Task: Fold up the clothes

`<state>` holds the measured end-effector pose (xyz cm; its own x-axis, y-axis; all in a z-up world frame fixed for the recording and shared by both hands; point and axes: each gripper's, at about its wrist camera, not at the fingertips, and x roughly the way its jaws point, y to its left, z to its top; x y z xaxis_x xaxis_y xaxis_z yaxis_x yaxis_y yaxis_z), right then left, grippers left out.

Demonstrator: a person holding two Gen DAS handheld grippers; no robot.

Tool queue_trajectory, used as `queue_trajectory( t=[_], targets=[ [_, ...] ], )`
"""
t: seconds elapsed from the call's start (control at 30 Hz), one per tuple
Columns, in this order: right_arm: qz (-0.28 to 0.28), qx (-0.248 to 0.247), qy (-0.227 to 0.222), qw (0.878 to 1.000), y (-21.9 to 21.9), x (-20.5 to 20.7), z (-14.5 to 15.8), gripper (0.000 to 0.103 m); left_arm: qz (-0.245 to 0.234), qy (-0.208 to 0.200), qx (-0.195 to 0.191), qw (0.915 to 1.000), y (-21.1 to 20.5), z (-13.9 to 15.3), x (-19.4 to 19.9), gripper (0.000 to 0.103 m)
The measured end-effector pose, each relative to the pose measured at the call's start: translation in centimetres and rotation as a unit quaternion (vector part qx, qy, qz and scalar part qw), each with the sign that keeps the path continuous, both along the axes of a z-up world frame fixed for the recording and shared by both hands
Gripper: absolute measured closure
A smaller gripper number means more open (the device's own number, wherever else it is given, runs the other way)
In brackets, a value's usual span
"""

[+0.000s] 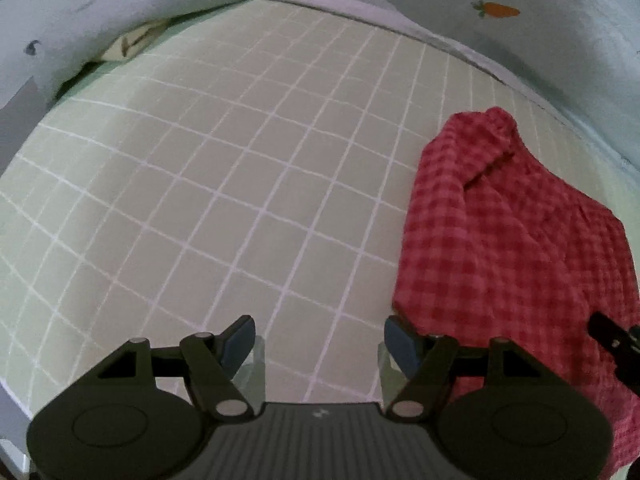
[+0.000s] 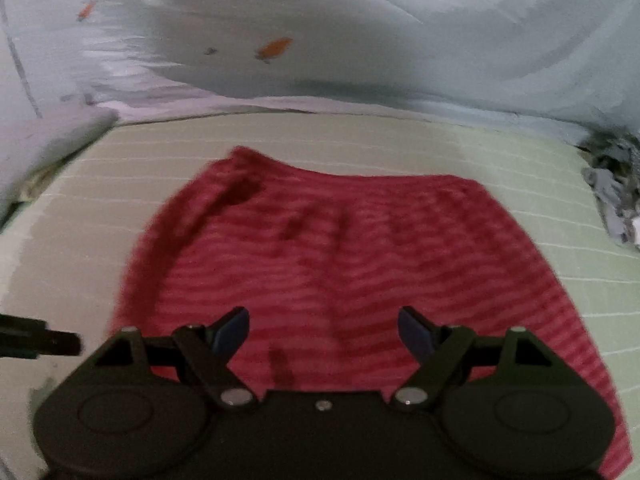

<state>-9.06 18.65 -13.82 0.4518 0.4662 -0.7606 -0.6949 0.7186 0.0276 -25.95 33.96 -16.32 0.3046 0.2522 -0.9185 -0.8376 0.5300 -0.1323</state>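
Observation:
A red and pink checked garment (image 1: 512, 240) lies spread on a pale green mat (image 1: 240, 180) with a white grid. In the left wrist view it fills the right side, one corner bunched up at its far end. My left gripper (image 1: 319, 340) is open over bare mat, its right finger just at the garment's near left edge. In the right wrist view the garment (image 2: 340, 248) lies straight ahead, blurred. My right gripper (image 2: 323, 330) hangs open above its near part, holding nothing. The other gripper's tip shows at each view's edge (image 1: 612, 338) (image 2: 40, 342).
A pale bedcover with carrot prints (image 1: 496, 10) rises behind the mat (image 2: 100, 208). A rolled light quilt (image 1: 100, 28) lies at the far left. A grey crumpled cloth pile (image 2: 612, 188) sits at the mat's far right edge.

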Motion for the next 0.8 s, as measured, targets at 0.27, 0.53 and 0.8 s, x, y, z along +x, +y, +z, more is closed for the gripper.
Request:
queue_trajectory(
  t=[0.27,0.53,0.8],
  targets=[
    [0.076,0.019,0.035,0.996,2.7,-5.3,-1.3,0.022,-0.004,0.008,0.014,0.9999,-1.5,0.6,-3.5,0.031],
    [0.084,0.051,0.103,0.99,2.5,-4.7,-2.3,0.069,0.004,0.013,0.023,0.9997,-2.0,1.0,-5.9,0.031],
    [0.069,0.161,0.177,0.969,0.1,-2.4,-1.3,0.102,0.0,0.0,0.022,0.9998,-1.9,1.4,-4.3,0.031]
  ],
)
